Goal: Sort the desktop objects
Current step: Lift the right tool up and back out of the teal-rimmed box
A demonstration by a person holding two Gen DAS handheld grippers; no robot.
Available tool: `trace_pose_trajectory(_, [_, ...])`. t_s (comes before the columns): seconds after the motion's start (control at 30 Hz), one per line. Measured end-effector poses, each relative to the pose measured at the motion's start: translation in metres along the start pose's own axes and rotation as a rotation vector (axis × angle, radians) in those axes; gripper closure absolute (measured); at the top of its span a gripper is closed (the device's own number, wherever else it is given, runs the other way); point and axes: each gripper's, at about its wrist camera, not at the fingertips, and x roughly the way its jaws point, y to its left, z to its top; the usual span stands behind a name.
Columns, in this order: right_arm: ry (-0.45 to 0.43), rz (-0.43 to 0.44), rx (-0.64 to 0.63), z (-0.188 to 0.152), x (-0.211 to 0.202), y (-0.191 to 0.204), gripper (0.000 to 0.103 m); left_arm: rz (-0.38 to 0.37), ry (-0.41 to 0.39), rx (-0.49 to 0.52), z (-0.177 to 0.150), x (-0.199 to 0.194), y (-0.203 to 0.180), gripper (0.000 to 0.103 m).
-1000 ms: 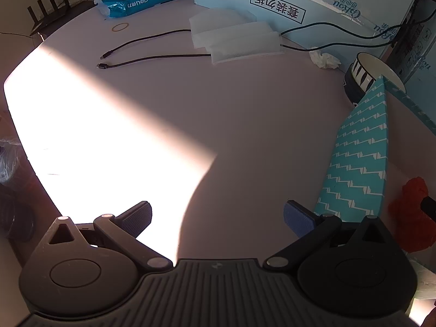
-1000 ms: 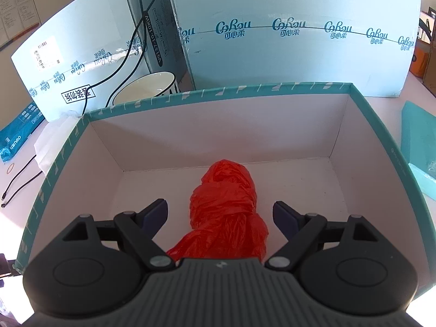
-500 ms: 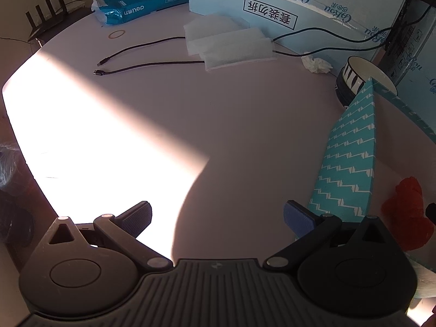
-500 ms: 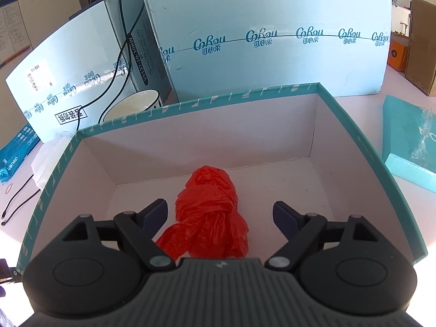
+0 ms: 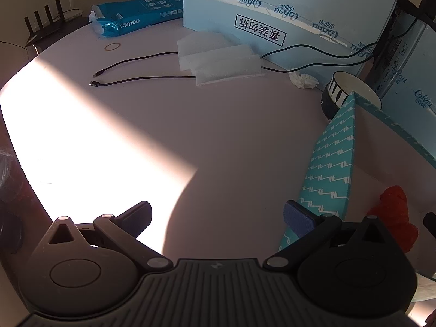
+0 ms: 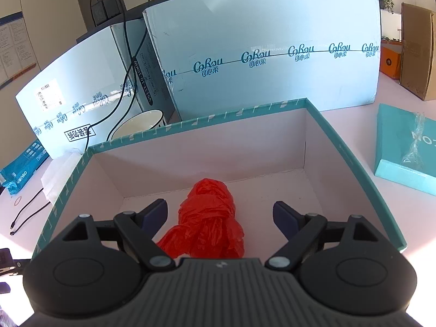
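Observation:
A crumpled red plastic bag [image 6: 209, 218] lies on the floor of the open teal box [image 6: 351, 169]. My right gripper [image 6: 220, 215] hangs open above the box, its fingers either side of the bag and clear of it. In the left wrist view the box's patterned teal side [image 5: 331, 163] stands at the right, with the red bag [image 5: 395, 212] showing behind it. My left gripper [image 5: 216, 215] is open and empty over the pale table [image 5: 218, 136], just left of the box.
Two black cables [image 5: 136, 80], white foam sheets [image 5: 218, 60], a crumpled tissue [image 5: 303, 79], a rubber band [image 5: 112, 46] and a blue packet [image 5: 136, 16] lie on the table. A striped bowl [image 5: 346, 92] stands behind the box. Large light-blue cartons [image 6: 267, 54] stand behind. A teal lid [image 6: 406, 147] lies right.
My right gripper has lifted and drawn back from the red bag, which stays in the box. My left gripper has drawn back a little; both stay open.

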Motion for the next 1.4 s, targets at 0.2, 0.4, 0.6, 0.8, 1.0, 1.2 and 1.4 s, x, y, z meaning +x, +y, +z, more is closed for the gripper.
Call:
trace_pose_trajectory(0.2, [-0.035,0.004,0.002,0.000,-0.011,-0.002,0.015,-0.010,-0.011,-0.009,-0.001,-0.003,0.000,0.000])
trace_pose_trajectory(0.4, [-0.088,-0.003,0.014,-0.002,-0.022,-0.006,0.014,-0.017,-0.006,0.003,-0.003,-0.003,-0.002,0.000])
trace_pose_trajectory(0.6, [-0.144,-0.022,0.030,-0.004,-0.035,-0.011,0.010,-0.022,-0.005,0.003,-0.006,-0.006,-0.001,0.000])
trace_pose_trajectory(0.8, [-0.182,-0.028,0.033,-0.007,-0.045,-0.011,0.010,-0.031,-0.017,0.013,-0.008,-0.010,-0.001,0.000])
trace_pose_trajectory(1.0, [-0.217,-0.025,0.040,-0.010,-0.054,-0.011,0.009,-0.037,-0.032,0.028,-0.010,-0.014,-0.003,0.000])
trace_pose_trajectory(1.2, [-0.239,-0.028,0.056,-0.012,-0.061,-0.017,0.008,-0.050,-0.065,0.043,-0.013,-0.024,-0.009,0.000])
trace_pose_trajectory(1.4, [-0.259,-0.037,0.071,-0.011,-0.068,-0.026,0.008,-0.139,-0.198,-0.003,-0.015,-0.048,-0.011,0.000])
